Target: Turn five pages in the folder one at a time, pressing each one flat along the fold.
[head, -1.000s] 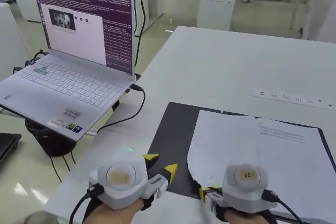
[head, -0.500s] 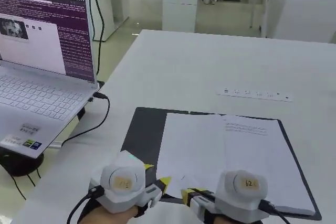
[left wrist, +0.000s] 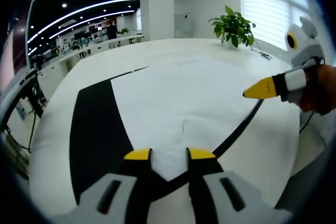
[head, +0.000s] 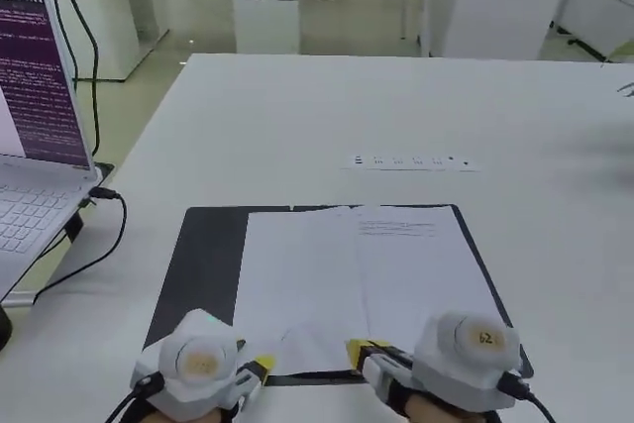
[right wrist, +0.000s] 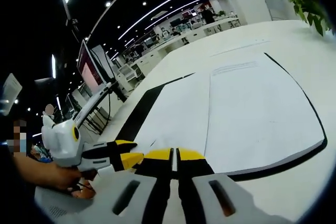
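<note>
Folder [head: 203, 255] lies open crosswise, its fold running straight ahead.

A black folder [head: 203, 264] lies open on a white tabletop [head: 297, 106], its pages [head: 307, 274] plain white but for a few lines of fine grey print near the top of the right-hand sheet. At the bottom of the frame, the left tool [head: 260, 368] and right tool [head: 359, 351] show pale grey-white bodies, bright yellow tips and a yellowish round patch on top. At upper left, a white laptop [head: 35, 76] glows purple with pale text, a black cable [head: 99, 245] beside it.
</note>
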Available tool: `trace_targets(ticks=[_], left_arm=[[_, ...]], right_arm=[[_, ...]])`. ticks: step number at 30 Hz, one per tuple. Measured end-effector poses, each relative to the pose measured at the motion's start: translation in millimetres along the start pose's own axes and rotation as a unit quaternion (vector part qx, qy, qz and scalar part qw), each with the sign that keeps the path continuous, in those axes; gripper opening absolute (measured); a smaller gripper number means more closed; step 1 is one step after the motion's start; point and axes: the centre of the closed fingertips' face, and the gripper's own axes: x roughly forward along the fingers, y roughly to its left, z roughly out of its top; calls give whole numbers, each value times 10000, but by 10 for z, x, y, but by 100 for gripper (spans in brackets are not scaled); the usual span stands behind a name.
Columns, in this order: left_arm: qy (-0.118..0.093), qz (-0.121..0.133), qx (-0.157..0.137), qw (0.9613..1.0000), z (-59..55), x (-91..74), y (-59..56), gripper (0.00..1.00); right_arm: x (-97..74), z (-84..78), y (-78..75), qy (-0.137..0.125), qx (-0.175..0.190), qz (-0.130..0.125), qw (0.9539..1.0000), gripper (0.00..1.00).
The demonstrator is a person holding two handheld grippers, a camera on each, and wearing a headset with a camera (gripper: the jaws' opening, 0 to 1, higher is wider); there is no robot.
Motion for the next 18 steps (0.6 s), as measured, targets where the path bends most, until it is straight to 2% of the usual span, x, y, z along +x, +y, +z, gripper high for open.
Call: trace_targets(ticks=[1, 3, 8, 10, 15, 18], left_arm=[[-12, 20, -52, 10000, 1, -3, 0, 24], [-43, 32, 48, 10000, -1, -15, -23, 25], [-237, 96, -104, 9996, -1, -18, 3, 25], [-322, 85, -54, 9994, -7, -19, 2, 25], [-293, 142, -117, 9994, -5, -10, 5, 25], [-350, 185, -210, 9990, -9, -11, 6, 25]], right_arm=[[-1, 11, -27, -19, 20, -10, 10000, 0], [2, 43, -76, -50, 58, -31, 10000, 0], [83, 143, -176, -117, 127, -21, 9998, 0], [139, 182, -214, -116, 152, -40, 9998, 0], [308, 284, -268, -134, 126, 6, 9998, 0], [448, 391, -332, -163, 292, 35, 9994, 0]])
